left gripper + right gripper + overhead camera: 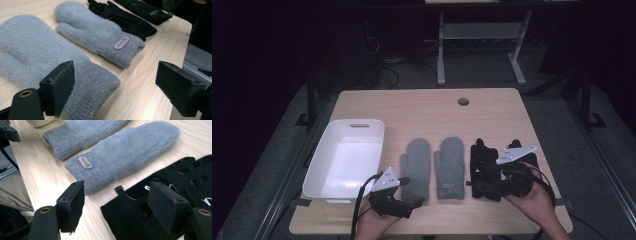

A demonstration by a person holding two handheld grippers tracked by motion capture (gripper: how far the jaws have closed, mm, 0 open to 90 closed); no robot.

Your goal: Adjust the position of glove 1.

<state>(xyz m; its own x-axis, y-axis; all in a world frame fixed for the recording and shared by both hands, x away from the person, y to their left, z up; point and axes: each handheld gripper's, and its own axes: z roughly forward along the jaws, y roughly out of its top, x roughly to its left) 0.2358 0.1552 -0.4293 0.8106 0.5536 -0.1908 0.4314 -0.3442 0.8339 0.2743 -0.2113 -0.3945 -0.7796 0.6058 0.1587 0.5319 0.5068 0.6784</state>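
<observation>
Two grey furry mittens lie side by side mid-table: the left mitten [417,167] [32,52] and the right mitten [450,165] [95,32] [130,152], which has a small tag on its cuff. A pair of black gloves [483,152] [130,18] [140,220] lies to their right. My left gripper [412,205] [117,90] is open at the table's front edge, its jaws either side of the left mitten's ribbed cuff, not closed on it. My right gripper [484,185] [120,206] is open low over the cuff end of the black gloves.
A white plastic bin [357,123] stands at the table's left side, with nothing visible in it. The wooden table [422,107] has a round cable hole [463,101] near its far edge. A desk frame and cables stand on the floor beyond.
</observation>
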